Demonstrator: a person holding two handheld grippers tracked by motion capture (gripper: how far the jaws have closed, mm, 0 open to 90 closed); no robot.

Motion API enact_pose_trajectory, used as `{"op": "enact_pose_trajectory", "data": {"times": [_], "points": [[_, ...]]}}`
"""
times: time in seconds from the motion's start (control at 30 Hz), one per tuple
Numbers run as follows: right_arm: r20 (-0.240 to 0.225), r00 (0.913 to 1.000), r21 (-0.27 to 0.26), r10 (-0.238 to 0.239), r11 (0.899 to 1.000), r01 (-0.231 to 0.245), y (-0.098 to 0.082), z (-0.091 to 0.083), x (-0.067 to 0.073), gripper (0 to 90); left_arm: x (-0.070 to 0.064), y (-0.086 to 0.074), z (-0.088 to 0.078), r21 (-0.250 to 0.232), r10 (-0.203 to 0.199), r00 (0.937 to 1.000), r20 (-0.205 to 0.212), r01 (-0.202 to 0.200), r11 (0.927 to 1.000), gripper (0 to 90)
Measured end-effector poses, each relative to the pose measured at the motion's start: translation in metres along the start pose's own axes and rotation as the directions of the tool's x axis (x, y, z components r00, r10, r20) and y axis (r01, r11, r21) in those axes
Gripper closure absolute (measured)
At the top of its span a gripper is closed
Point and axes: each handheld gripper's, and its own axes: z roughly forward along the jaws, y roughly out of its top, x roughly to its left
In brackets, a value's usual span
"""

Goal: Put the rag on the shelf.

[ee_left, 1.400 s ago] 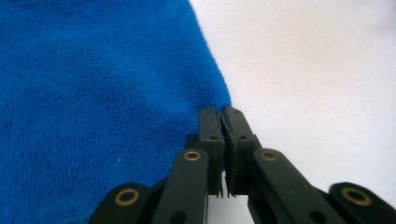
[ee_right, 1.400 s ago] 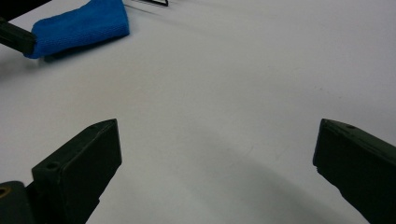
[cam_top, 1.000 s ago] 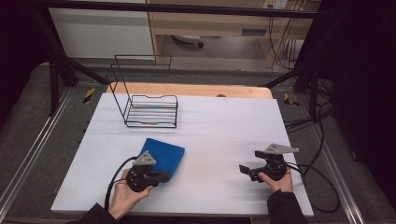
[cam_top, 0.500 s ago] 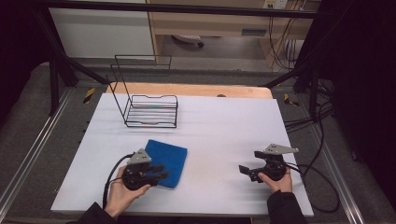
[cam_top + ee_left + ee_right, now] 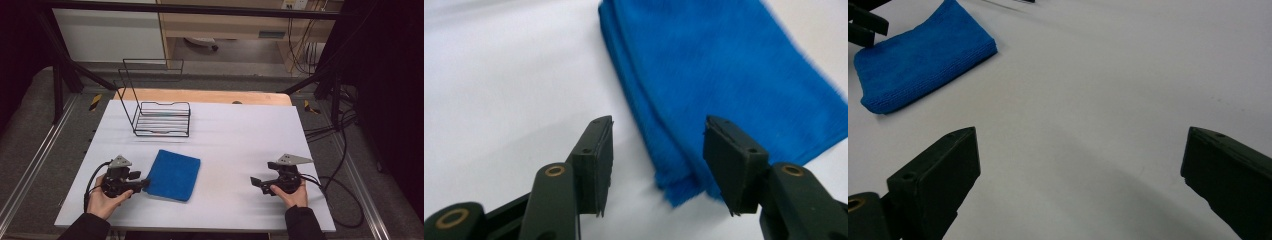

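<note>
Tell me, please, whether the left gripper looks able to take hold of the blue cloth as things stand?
Probably yes. The left gripper has just been opening its jaws, and they stand apart at the near corner of the blue cloth, which lies flat on the white table with nothing in between.

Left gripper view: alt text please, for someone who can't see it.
A folded blue cloth lies on a white table, one corner reaching between the two black fingers of the open left gripper, which have just been opening and do not press on it.
</note>
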Motion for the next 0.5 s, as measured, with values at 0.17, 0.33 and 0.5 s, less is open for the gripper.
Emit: {"op": "enact_pose_trajectory", "data": {"times": [0.17,0.33,0.5], "points": [[0.008,1.0,0.012,0.003,1.0,-0.003,0.008,0.014,0.02,4.5,0.0,-0.005,0.002,0.019,-0.004,1.0,0.003,0.004,0.9998,50.5],[0.004,1.0,0.033,-0.003,0.999,0.003,0.017,0.034,0.05,8.6,-0.002,-0.007,0.006,0.041,-0.009,0.9998,0.02,0.008,0.9991,56.9],[-0.033,0.998,0.082,-0.055,0.995,0.057,0.028,0.065,0.095,15.7,-0.005,-0.007,0.007,0.047,-0.003,0.9998,0.018,0.002,0.9989,65.4]]}}
